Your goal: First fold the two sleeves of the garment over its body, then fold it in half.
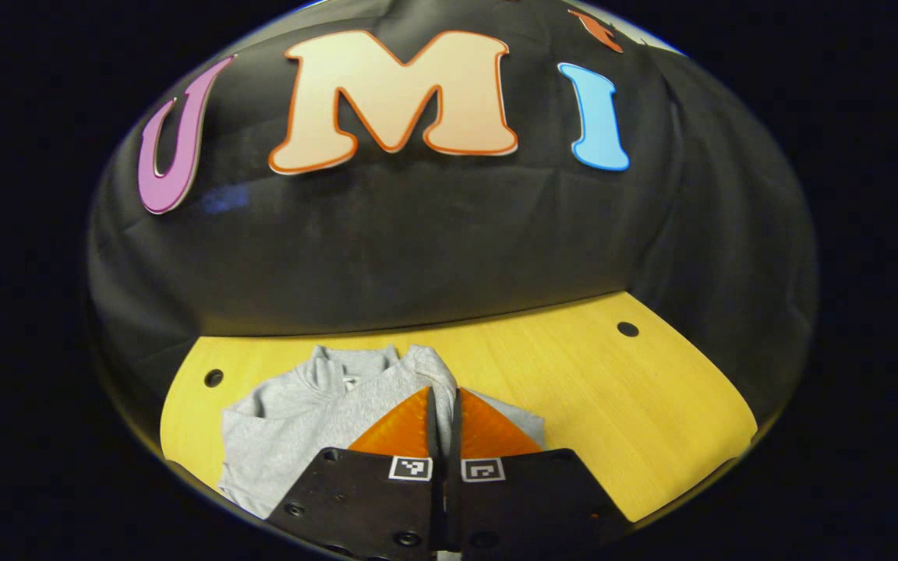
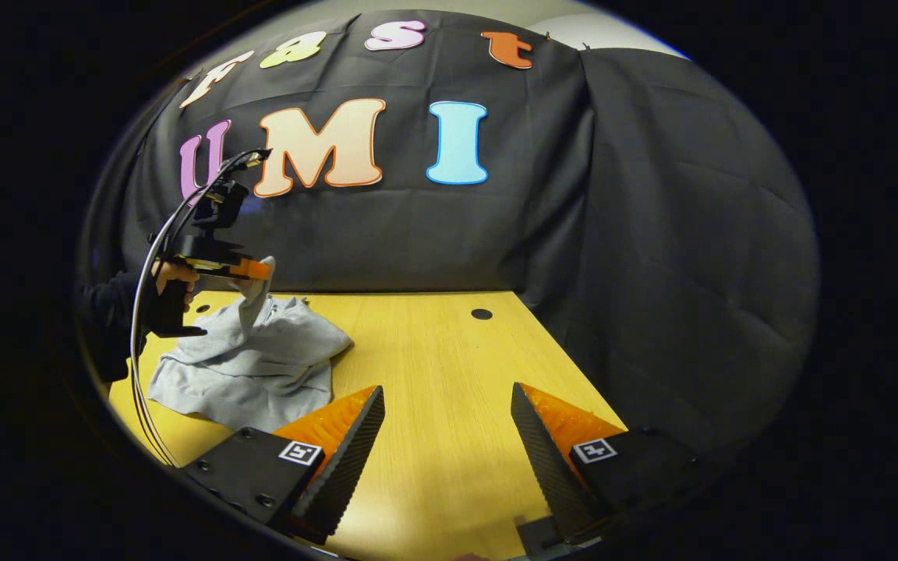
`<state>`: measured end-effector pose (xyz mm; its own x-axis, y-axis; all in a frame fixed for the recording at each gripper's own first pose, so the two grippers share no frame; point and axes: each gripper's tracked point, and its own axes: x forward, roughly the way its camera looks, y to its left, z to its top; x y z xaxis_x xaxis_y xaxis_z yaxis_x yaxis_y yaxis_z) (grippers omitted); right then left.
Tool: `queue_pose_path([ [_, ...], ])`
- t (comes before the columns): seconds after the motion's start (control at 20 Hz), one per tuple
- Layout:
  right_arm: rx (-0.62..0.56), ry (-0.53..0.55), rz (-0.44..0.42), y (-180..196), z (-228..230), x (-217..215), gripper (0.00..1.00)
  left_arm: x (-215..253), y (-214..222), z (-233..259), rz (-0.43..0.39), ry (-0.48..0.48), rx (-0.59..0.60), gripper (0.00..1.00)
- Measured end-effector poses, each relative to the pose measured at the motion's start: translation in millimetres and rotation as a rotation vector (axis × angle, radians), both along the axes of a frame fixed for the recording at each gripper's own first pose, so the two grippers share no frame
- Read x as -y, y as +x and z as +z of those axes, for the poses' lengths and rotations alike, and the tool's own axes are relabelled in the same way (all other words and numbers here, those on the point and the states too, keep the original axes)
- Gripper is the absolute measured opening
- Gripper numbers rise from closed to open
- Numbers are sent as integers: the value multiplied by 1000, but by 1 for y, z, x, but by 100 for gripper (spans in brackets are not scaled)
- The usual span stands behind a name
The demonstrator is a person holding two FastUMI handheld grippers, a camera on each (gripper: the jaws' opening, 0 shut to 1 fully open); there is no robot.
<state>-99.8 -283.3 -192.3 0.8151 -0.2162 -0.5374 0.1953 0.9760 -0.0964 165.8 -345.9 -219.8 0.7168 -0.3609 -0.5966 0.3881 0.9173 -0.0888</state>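
left hand-held gripper (image 2: pixel 258 269) raised, pinching garment (image 2: pixel 254 358)

grey garment (image 2: pixel 250 366) on (wooden) table (image 2: pixel 449 351)

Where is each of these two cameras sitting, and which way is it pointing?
Left gripper view: rides on the left gripper, looking along its closed fingers at the grey garment on the wooden table.
Right gripper view: rides on the right gripper, fingers apart over bare table; farther off, a hand holds the left gripper, lifting a piece of the garment.
Shared: garment, table, left gripper.
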Motion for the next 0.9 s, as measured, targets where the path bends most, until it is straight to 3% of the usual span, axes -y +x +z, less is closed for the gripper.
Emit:
queue_pose_path([
  [0.3, -8, 34, -12, 0, -10, 2, 100, 19, -24, -52, -33, 26, -138, 1],
  [0.45, -11, 44, 20, 6, -14, -8, 100, 26, -35, -51, -45, -46, -173, 5],
  [0.5, -11, 49, 33, 9, -16, -13, 100, 26, -34, -46, -44, -64, -162, 24],
  [0.55, -8, 55, 45, 14, -16, -18, 100, 21, -34, -40, -46, -72, -143, 28],
  [0.6, -6, 64, 59, 18, -18, -23, 100, 14, -32, -31, -39, -72, -113, 42],
  [0.75, 4, 100, 103, 33, -19, -44, 100, -18, -32, -6, -4, -75, -22, 97],
  [0.9, 0, 144, 153, 47, -25, -70, 100, -62, -46, 14, 50, -63, 30, 95],
])
